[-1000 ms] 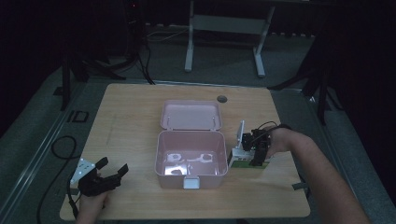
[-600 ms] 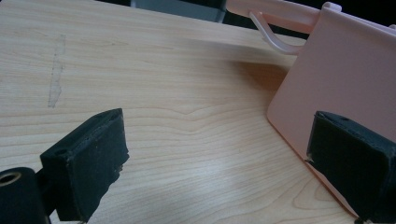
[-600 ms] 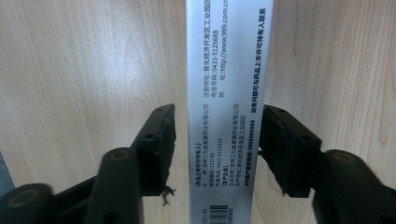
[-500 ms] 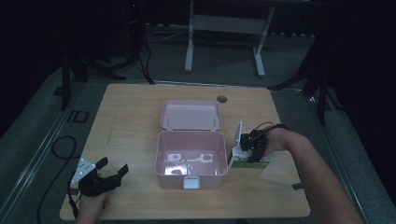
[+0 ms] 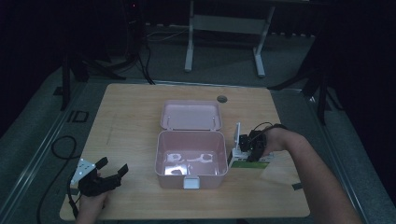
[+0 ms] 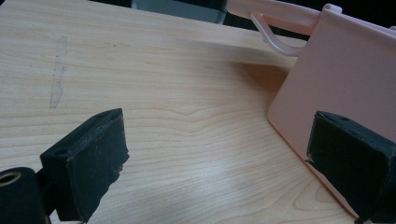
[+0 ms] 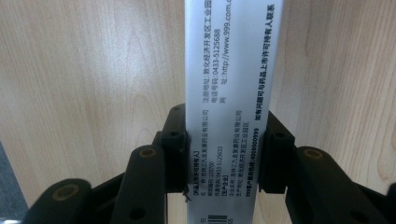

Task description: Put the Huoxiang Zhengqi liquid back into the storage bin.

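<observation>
High view: right tool (image 5: 249, 150) clamped on a small white-and-green carton (image 5: 247, 160) lying on the wooden surface (image 5: 130, 116), just beside the right wall of the open pink box (image 5: 190, 158). Jaws just been closing, carton between them. Box lying directly to the left of that tool, lid (image 5: 190, 115) folded back flat behind it, pale packets (image 5: 187, 161) on its floor (too dim to read more). Left tool (image 5: 105, 173) low at the near left corner, jaws spread, nothing between, well apart from the box; clearly the farther one from the carton.

Left gripper view: two black foam-faced pads (image 6: 91, 156) wide apart over bare wood grain, glossy pink plastic wall (image 6: 336, 88) rising past the right pad, a thin pale handle loop (image 6: 275, 39) near its top edge.

Right gripper view: carton (image 7: 229, 93) running lengthwise straight away from the tool, long axis in line with the jaws, narrow printed side face upward. Smooth white cardboard, fine black print, barcode at the near end. Black pads (image 7: 175, 154) pressed on both long faces, near the close end. Coming move probably a lift and a short carry left over the box rim
</observation>
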{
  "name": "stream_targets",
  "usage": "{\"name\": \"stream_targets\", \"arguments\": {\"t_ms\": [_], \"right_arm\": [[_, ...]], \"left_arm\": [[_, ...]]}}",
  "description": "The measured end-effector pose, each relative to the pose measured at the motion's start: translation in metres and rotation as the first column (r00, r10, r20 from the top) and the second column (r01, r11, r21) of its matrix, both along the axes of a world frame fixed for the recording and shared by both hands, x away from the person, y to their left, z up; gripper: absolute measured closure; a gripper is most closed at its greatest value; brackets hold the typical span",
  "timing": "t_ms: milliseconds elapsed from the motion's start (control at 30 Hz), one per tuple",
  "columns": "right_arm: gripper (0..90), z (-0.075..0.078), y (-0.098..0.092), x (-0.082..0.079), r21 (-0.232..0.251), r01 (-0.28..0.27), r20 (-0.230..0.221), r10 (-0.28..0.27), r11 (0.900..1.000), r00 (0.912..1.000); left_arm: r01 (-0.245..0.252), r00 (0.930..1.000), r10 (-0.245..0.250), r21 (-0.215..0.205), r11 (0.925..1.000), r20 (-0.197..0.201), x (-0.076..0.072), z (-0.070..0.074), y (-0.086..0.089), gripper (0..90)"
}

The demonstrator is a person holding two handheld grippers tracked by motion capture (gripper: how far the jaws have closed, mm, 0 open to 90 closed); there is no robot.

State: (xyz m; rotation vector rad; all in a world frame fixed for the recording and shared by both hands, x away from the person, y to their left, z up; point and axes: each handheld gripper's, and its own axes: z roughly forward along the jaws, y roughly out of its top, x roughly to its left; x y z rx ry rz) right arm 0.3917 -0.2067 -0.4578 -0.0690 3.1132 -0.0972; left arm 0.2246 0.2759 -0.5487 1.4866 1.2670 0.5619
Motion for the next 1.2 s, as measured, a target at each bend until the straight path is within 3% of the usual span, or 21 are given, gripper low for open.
{"name": "stream_targets", "arguments": {"t_ms": [200,433,667,767,967,1133,1200], "right_arm": [[61.6,0.0,0.001,0.0,-0.013,-0.001,-0.004,0.001,1.0,1.0],[61.6,0.009,0.001,0.0,-0.011,0.045,-0.002,-0.045,0.999,0.999],[61.6,0.032,0.001,-0.003,-0.022,0.08,0.016,-0.08,0.997,0.9967],[61.6,0.046,0.001,-0.004,-0.005,0.098,0.031,-0.098,0.995,0.9948],[61.6,0.071,0.003,-0.004,0.012,0.159,0.04,-0.159,0.987,0.9864],[61.7,0.09,0.007,-0.005,0.016,0.24,0.004,-0.24,0.971,0.9708],[61.7,0.097,0.01,-0.008,0.021,0.234,0.007,-0.235,0.972,0.972]], "left_arm": [[-0.002,1.0,0.002,-0.002,1.0,-0.001,0.0,0.0,0.0,5.2],[-0.003,1.0,0.003,0.0,1.0,0.0,0.0,0.0,0.0,5.2],[-0.007,1.0,0.007,-0.002,1.0,0.0,0.0,0.0,0.001,5.2],[-0.008,1.0,0.008,-0.001,1.0,0.0,0.0,0.0,0.001,5.2],[-0.013,0.9999,0.013,-0.004,0.9999,-0.003,0.0,0.0,0.002,5.2],[-0.016,0.9999,0.016,-0.003,0.9999,-0.004,0.0,-0.001,0.003,5.2],[-0.016,0.9999,0.016,-0.006,0.9999,-0.003,0.0,-0.001,0.003,5.2]]}}
